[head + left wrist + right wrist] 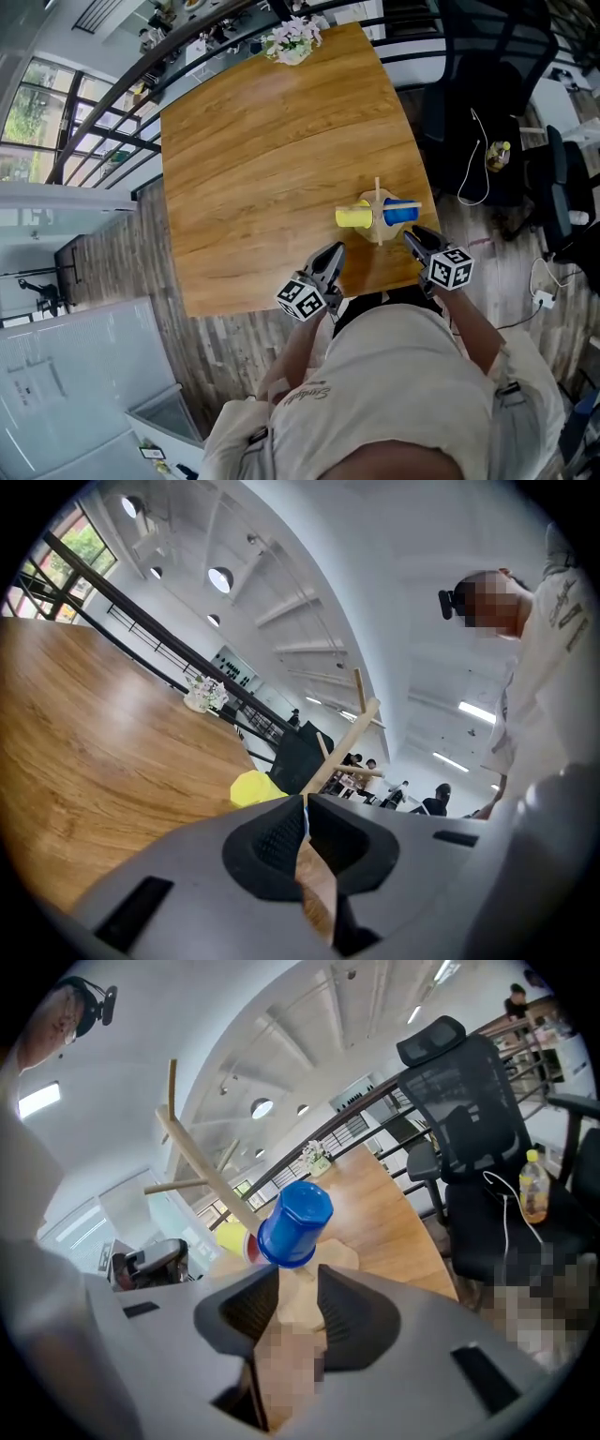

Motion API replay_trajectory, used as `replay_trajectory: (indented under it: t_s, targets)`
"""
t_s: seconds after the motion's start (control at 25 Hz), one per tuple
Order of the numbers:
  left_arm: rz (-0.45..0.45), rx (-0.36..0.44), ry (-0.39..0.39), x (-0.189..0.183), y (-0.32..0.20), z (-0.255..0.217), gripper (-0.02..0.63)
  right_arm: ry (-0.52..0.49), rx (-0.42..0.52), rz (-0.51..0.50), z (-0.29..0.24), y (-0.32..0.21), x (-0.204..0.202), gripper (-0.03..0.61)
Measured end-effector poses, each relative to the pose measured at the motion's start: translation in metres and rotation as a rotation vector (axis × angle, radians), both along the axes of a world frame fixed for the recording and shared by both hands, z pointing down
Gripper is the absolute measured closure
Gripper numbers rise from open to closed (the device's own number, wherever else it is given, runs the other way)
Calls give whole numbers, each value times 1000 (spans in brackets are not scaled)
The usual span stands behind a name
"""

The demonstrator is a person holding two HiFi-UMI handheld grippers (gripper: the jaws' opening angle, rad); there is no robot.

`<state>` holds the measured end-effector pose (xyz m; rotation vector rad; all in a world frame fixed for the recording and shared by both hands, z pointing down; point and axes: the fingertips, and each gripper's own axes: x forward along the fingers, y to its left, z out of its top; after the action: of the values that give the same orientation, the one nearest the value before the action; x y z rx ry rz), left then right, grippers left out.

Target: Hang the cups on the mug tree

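Observation:
A wooden mug tree (pixel 378 217) stands near the front right edge of the wooden table (pixel 272 159). A yellow cup (pixel 353 217) hangs on its left peg and a blue cup (pixel 400 214) on its right peg. My left gripper (pixel 335 251) hovers just in front and to the left of the tree, shut with nothing between its jaws. My right gripper (pixel 413 234) sits close in front of the blue cup (pixel 295 1222), jaws apart and empty. The left gripper view shows the yellow cup (pixel 253 787) and the tree's pole (pixel 342 747) beyond the closed jaws.
A pot of flowers (pixel 292 42) stands at the table's far edge. A black office chair (pixel 478 75) is to the right of the table, with a small bottle (pixel 500 155) and a white cable on its seat. A railing runs behind the table.

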<state>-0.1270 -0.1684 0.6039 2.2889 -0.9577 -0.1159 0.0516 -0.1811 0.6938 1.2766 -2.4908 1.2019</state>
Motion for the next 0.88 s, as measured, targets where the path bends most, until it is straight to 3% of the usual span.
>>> replay_trajectory:
  t_s: [0.08, 0.2, 0.52, 0.88]
  targets:
    - [13, 17, -16, -3, -3, -2, 588, 12, 26, -7, -11, 3, -5, 518]
    - [26, 21, -64, -1, -10, -2, 588, 26, 92, -14, -35, 6, -7, 577]
    - [90, 129, -116, 9, -28, -57, 589, 146, 300, -116, -105, 7, -29, 583]
    - [33, 208, -121, 1, -33, -117, 589, 247, 475, -174, -177, 9, -29, 583]
